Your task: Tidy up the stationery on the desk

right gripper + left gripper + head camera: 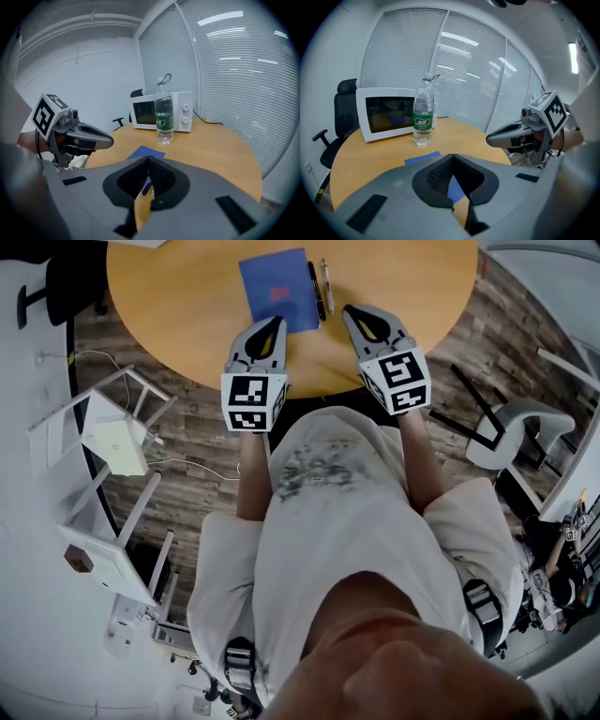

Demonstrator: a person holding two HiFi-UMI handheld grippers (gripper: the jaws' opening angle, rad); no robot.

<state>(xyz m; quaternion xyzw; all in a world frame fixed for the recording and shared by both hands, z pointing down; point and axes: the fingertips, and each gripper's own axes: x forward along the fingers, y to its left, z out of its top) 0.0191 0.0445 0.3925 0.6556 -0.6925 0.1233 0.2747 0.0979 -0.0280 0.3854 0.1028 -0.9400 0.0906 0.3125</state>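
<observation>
One blue notebook (277, 287) lies on the desk (187, 296) at 12 o'clock of the left gripper (278, 322) and right gripper (350, 311), both pinched shut and empty, with two pens, black pen (317, 292) and silver pen (327, 285), parallel at its 3 o'clock, so either already tidied or awaiting sorting; also one bottle (423, 117), one microwave (384, 117).

Blue notebook (277, 289); black pen (317, 292); tan desk (178, 296).

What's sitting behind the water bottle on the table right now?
A white microwave stands behind the water bottle, with a black office chair beyond it. The bottle covers part of the microwave's front; whether they touch cannot be told.
</observation>
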